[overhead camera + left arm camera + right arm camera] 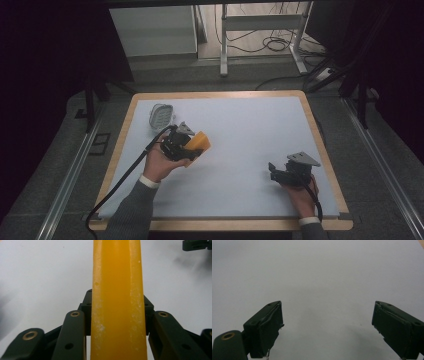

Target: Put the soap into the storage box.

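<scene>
Two grippers, one loaded

Left gripper (192, 146) has its jaws closed on a yellow block (117, 302), smooth, waxy, white-flecked, with rounded edges. It sits just right of the ribbed grey dish (161, 116), above the matte pale-blue table (250, 125). Right gripper (327, 327), well right of the dish, stands wide open and holds nothing, bare surface ahead. Wooden rim borders the top.

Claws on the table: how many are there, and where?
2. The left claw is left of the middle of the table, shut on an orange block near a clear dish. The right claw is near the right edge, open and empty.
</scene>
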{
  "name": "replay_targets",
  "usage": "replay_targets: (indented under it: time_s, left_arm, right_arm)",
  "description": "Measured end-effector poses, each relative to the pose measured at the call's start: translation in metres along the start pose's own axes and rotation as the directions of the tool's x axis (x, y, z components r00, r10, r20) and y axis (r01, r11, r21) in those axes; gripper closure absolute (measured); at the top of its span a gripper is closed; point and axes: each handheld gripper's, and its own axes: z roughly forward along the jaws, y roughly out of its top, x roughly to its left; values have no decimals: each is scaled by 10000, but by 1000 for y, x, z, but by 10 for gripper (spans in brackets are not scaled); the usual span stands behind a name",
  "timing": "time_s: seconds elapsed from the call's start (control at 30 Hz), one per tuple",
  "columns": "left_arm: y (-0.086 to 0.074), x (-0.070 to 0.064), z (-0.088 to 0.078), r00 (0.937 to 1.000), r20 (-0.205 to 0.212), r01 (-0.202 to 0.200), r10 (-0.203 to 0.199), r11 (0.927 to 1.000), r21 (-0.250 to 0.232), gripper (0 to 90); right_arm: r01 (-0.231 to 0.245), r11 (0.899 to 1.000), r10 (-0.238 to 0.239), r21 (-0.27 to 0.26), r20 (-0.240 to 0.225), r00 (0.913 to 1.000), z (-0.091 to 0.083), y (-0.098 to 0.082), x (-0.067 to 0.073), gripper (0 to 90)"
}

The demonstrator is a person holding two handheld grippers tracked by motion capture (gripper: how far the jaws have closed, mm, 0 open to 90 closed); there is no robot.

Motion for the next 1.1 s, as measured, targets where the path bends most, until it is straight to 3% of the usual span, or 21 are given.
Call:
replay_targets:
  time_s: [1.1]
  left_arm:
    - [6, 34, -7, 9969, -391, 674, -678, 9977, -110, 612]
  right_arm:
    - [-26, 10000, 26, -17, 50, 10000, 0, 0, 0, 101]
